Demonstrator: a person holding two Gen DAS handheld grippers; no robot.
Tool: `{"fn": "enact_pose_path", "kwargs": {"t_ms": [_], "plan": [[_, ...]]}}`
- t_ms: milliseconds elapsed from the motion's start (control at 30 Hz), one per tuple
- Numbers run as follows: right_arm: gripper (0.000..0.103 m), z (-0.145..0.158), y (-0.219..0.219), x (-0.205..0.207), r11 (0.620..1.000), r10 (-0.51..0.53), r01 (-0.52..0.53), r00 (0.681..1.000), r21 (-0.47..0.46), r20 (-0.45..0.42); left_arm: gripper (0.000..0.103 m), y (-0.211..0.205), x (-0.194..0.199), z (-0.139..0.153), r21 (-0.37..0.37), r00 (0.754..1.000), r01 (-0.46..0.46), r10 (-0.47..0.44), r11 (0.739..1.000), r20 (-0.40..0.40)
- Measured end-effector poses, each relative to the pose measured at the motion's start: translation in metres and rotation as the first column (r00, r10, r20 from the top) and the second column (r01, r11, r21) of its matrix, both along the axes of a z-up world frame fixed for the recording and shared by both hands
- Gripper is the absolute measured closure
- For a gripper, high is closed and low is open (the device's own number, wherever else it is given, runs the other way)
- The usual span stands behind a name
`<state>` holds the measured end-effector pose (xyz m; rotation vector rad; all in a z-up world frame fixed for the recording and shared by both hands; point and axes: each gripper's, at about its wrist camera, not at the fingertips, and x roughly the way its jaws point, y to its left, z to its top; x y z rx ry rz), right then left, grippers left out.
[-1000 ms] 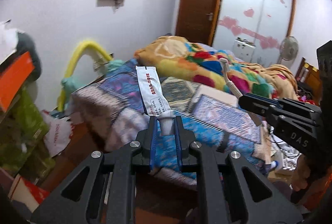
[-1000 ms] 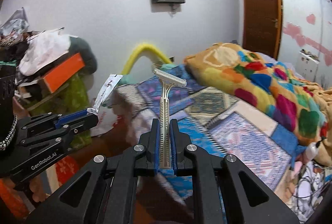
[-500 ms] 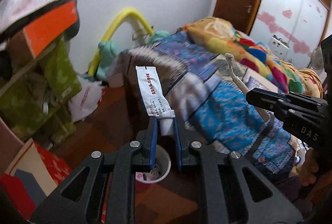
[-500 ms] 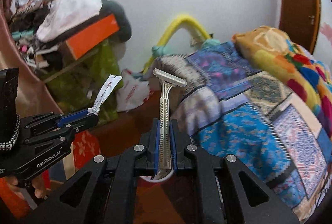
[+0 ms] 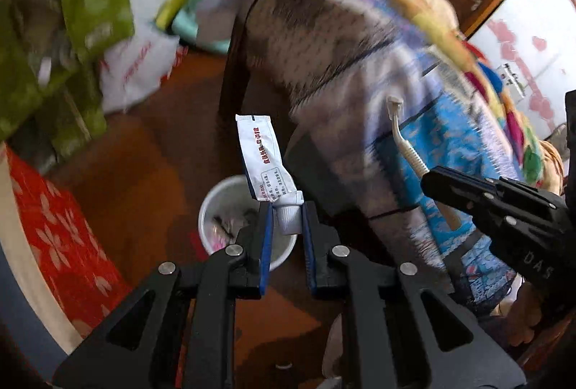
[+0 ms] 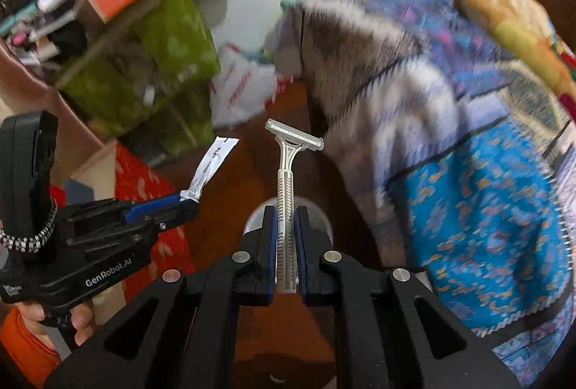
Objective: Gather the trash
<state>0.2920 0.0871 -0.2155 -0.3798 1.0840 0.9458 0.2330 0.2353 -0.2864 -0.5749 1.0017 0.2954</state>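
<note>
— My left hand-held gripper, seen from its own camera, is clamped on the cap end of a white tube, which stands up and leans to the left.

— And below it?

— A white cup on the brown floor, right under the fingertips, with bits of litter inside. My right hand-held gripper reaches in from the right with a pale razor sticking out of it. The patterned bedspread hangs behind, blurred.

— The right camera?

— There my right hand-held gripper is closed on the razor's ribbed handle, head up. The cup's rim peeks out just behind the fingers. My left hand-held gripper sits to the left, holding the tube tilted.
</note>
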Motion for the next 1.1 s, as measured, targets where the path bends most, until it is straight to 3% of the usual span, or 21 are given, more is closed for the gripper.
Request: {"fn": "enact_pose_path", "kwargs": {"t_ms": [233, 433, 500, 567, 600, 767, 833, 967, 1100], "plan": [[0.094, -0.06, 0.019, 0.007, 0.996, 0.019, -0.029, 0.993, -0.088, -0.118, 0.088, 0.007, 0.003, -0.053, -0.022, 0.993, -0.017, 0.014, 1.0, -0.118], [0.094, -0.073, 0.041, 0.022, 0.998, 0.025, -0.038, 0.98, -0.058, -0.199, 0.088, 0.016, 0.009, -0.071, -0.039, 0.989, -0.042, 0.036, 0.998, -0.142], [0.086, -0.077, 0.045, 0.028, 0.998, 0.015, -0.031, 0.972, -0.063, -0.234, 0.088, 0.017, 0.014, -0.073, -0.048, 0.989, -0.044, 0.037, 0.998, -0.14], [0.064, -0.079, 0.043, 0.031, 0.997, -0.013, -0.005, 0.975, -0.078, -0.222, 0.088, 0.018, 0.019, -0.074, -0.043, 0.99, -0.038, 0.032, 0.998, -0.14], [0.063, -0.079, 0.041, 0.033, 0.997, -0.022, 0.006, 0.977, -0.076, -0.213, 0.088, 0.017, 0.022, -0.074, -0.038, 0.99, -0.033, 0.027, 0.999, -0.141], [0.063, -0.078, 0.023, 0.04, 0.995, -0.06, 0.043, 0.976, -0.085, -0.21, 0.084, 0.013, 0.04, -0.077, -0.033, 0.986, -0.028, 0.022, 0.999, -0.165], [0.063, -0.075, 0.015, 0.042, 0.995, -0.067, 0.049, 0.975, -0.088, -0.21, 0.068, 0.013, 0.045, -0.08, -0.033, 0.981, -0.027, 0.02, 0.999, -0.195], [0.063, -0.062, 0.002, 0.04, 0.995, -0.068, 0.054, 0.982, -0.086, -0.174, 0.067, 0.01, 0.044, -0.077, -0.01, 0.977, -0.03, 0.027, 1.0, -0.212], [0.063, -0.042, -0.009, 0.033, 0.996, -0.064, 0.056, 0.99, -0.065, -0.127, 0.067, 0.003, 0.035, -0.051, 0.032, 0.982, -0.014, 0.019, 0.999, -0.188]]}}
